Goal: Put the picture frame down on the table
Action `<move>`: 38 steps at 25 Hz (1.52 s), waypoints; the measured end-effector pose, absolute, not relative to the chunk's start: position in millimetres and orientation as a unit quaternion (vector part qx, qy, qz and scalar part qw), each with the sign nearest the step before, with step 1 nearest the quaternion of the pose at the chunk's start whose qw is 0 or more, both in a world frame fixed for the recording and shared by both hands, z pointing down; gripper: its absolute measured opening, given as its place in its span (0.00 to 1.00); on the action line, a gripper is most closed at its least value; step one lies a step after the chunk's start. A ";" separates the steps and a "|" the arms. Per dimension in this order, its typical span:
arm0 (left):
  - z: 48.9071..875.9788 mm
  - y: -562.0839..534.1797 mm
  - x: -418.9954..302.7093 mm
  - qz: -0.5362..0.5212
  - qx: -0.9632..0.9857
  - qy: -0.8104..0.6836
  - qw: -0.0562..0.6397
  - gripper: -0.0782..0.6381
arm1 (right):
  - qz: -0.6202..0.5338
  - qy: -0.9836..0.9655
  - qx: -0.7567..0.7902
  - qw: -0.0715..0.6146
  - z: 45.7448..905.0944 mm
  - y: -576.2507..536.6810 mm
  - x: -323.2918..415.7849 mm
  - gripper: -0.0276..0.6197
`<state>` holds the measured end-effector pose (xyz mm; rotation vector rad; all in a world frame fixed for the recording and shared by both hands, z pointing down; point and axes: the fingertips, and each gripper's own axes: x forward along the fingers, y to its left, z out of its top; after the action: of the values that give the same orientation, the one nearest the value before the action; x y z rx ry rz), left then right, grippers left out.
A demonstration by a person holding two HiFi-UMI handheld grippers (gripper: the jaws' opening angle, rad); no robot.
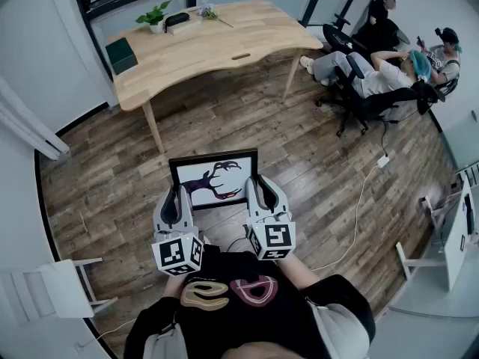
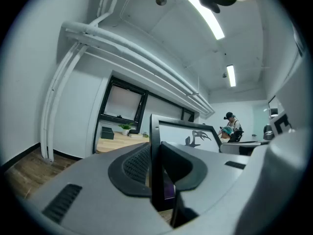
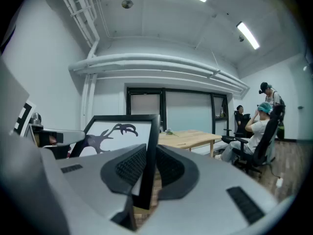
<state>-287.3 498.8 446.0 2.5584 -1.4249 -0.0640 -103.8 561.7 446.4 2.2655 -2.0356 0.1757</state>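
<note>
Floor (image 1: 112, 185): dark wood planks, open all around the person standing mid-room.
Table (image 1: 224, 47): pale wood, at the far side of the room, well apart from the person. A small plant (image 1: 153, 15) and dark boxes (image 1: 120, 54) sit toward its left end; the middle and right look bare.
Picture frame (image 1: 215, 179): black border, white sheet with a dark antlered shape. It is held in the air in front of the person's chest, standing on edge, picture side toward the person, nowhere near the table.
Left gripper (image 1: 177, 200): jaws partway closed, clamped across the frame's left border, nothing else in them.
Right gripper (image 1: 260, 193): likewise, pinching the right border.
Pads (image 3: 128, 166): ribbed, pressing flat on both faces of the thin border.
Handling, my guess: light and stiff, but probably glazed, so fragile. The smooth border could slip if the squeeze eases.
Where to hold: the two side borders, as now, kept level. Bottom edge should meet the tabletop first, gently.
</note>
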 end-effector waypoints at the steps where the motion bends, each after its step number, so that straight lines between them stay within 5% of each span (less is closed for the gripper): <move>1: 446.1 497.7 -289.4 -0.021 0.868 -0.485 0.106 0.22 | 0.059 -0.668 0.741 0.043 446.6 560.7 -106.5 0.15; 38: 460.6 399.1 -314.8 -0.023 0.872 -0.477 0.109 0.22 | 0.079 -0.663 0.744 0.011 461.6 461.0 -128.7 0.15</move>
<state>-314.8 399.1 460.6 2.5634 -1.4023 -0.0676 -128.7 461.0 461.6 2.3219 -2.0695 0.2468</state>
